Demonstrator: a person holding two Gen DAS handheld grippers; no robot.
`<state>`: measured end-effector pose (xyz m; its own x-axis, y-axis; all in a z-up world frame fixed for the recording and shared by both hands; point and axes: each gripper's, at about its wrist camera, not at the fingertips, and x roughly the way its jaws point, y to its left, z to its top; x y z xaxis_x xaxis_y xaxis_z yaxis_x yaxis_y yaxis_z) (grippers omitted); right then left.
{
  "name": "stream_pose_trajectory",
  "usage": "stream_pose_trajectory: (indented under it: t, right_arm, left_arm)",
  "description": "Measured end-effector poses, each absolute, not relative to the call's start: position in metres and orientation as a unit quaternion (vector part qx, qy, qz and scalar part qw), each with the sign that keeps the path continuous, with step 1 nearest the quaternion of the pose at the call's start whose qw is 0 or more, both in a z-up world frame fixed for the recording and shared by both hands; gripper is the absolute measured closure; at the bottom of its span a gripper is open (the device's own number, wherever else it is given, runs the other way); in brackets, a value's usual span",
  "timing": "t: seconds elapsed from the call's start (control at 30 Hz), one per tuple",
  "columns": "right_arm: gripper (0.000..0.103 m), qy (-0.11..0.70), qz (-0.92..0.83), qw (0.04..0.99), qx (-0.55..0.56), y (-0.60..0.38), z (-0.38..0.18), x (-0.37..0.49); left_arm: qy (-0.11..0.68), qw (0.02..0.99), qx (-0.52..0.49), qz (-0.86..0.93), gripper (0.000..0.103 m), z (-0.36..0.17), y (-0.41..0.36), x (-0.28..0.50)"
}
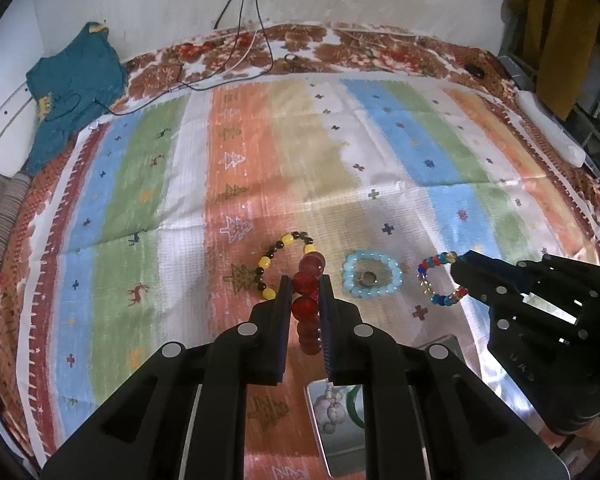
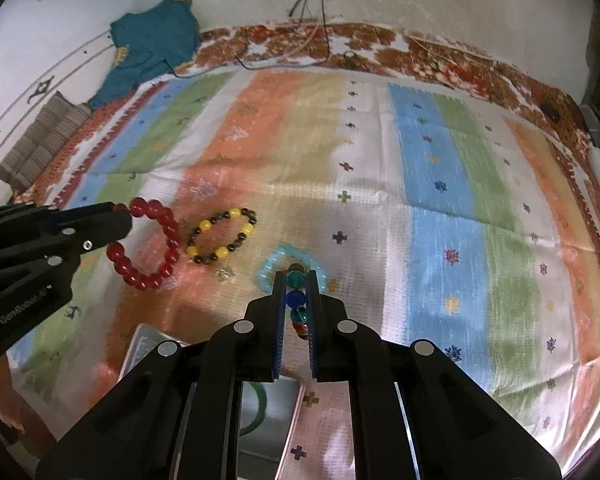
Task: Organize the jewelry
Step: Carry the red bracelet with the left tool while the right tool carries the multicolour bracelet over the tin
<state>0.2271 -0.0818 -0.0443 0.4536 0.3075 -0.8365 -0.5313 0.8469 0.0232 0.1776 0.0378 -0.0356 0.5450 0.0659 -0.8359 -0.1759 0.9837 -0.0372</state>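
The left gripper (image 1: 305, 286) is clamped on the red bead bracelet (image 1: 309, 300); in the left wrist view only a short column of its beads shows between the fingers, while the right wrist view shows the whole loop hanging from the fingertips at about 9 o'clock. The right gripper (image 2: 297, 280) is closed on the multicolored bead bracelet (image 2: 297, 300), and here again its own camera sees only a few beads, the rest being hidden by the fingers. On the striped cloth (image 1: 400, 160) lie the yellow and dark bead bracelet (image 1: 269, 264), partly covered by the red beads, and the pale blue bracelet (image 1: 372, 274) with a small ring (image 1: 369, 279) inside it, both near the middle. At 6 o'clock a metal tray (image 1: 320, 440) is mostly hidden under the left gripper; inside I can make out a whitish bead cluster (image 1: 332, 408) and a green hoop (image 1: 351, 400), cut off by the finger. A small clear object (image 2: 224, 274) near the red loop is too blurred to name.
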Motion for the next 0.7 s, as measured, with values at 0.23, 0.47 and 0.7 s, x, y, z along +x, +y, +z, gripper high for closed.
stream_pose_trajectory:
  t: [0.23,0.47,0.7]
  right_arm:
    - [0.092,0.427,0.258,0.859,-0.113,-0.085,-0.028,0.213]
    - [0.092,0.416,0.26,0.864,-0.112,-0.088,-0.024,0.201]
    - [0.092,0.41,0.265,0.865,-0.114,-0.09,-0.02,0.189]
  left_arm:
    - [0.46,0.884,-0.062,0.056,0.09,-0.027,0.028,0.161]
    - [0.448,0.89,-0.066,0.051,0.09,-0.02,0.025,0.146]
    - [0.433,0.899,-0.059,0.04,0.09,-0.011,0.014,0.13]
